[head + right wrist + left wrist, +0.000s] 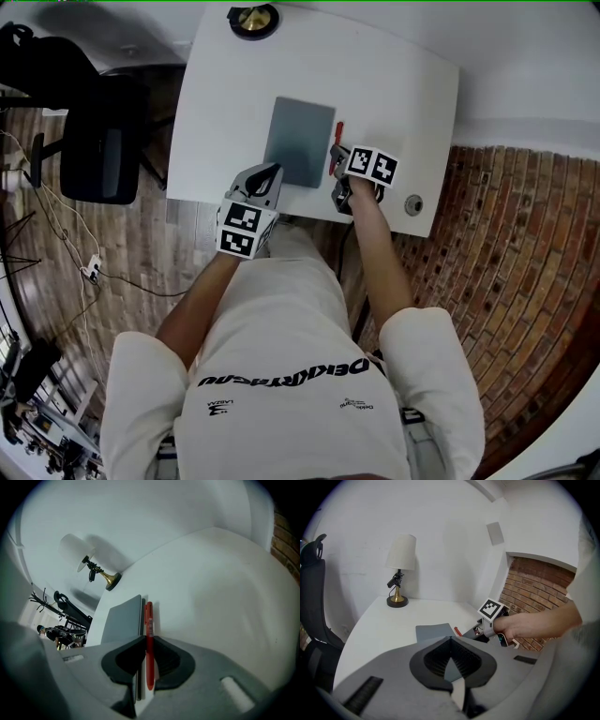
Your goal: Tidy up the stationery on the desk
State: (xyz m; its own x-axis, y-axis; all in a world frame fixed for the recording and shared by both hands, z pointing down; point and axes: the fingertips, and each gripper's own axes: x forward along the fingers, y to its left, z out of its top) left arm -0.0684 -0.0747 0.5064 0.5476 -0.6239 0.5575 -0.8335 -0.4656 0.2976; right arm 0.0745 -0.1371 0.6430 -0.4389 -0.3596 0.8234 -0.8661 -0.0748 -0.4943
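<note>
A white bench stands by a brick floor. A flat gray notebook lies in the middle of the bench. A red pen lies just beside the right edge of the notebook, lined up with it.

The right gripper is down at the near end of the pen. Its jaws are closed on the pen, one on each side. The far end of the pen sticks out past the jaws and points to the back of the bench.

The left gripper is near the near left corner of the notebook. Its jaws are together, tip against tip, and nothing is held between them. A bit of the gray notebook shows through the small gap behind the tips.

A lamp with a gold foot and a pale shade stands at the far end of the bench, well apart from the notebook. A black chair stands on the floor to the left of the bench.
</note>
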